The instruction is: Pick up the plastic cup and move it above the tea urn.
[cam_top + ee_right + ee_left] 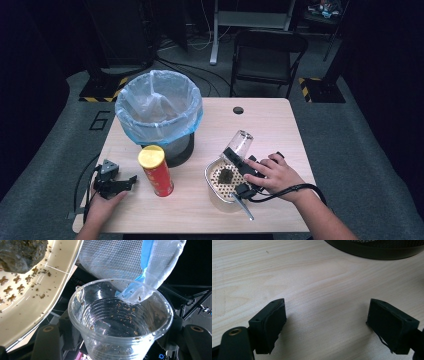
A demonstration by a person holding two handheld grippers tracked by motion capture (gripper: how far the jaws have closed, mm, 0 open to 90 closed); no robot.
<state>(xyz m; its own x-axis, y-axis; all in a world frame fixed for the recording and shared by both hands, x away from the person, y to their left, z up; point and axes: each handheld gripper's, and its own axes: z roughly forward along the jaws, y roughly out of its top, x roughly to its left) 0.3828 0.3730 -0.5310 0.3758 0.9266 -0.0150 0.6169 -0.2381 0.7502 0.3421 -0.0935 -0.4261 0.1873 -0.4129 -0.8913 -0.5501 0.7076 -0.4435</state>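
My right gripper (235, 153) is shut on a clear plastic cup (241, 142), which is tipped on its side above the far rim of a perforated metal strainer bowl (209, 172). In the right gripper view the cup (120, 320) sits between the jaws with its mouth facing away, and brown crumbs cling to its inside. A dark wet lump (225, 176) lies in the strainer (32, 302), surrounded by crumbs. My left gripper (127, 181) rests at the table's front left. Its jaws stand open over bare wood (327, 322) with nothing between them.
A mesh bin (159, 107) lined with a blue bag stands at the back left of the table. A red can with a yellow lid (156, 171) stands upright between the grippers. The strainer's handle (243, 206) points toward the front edge. A folding chair (267, 55) stands beyond the table.
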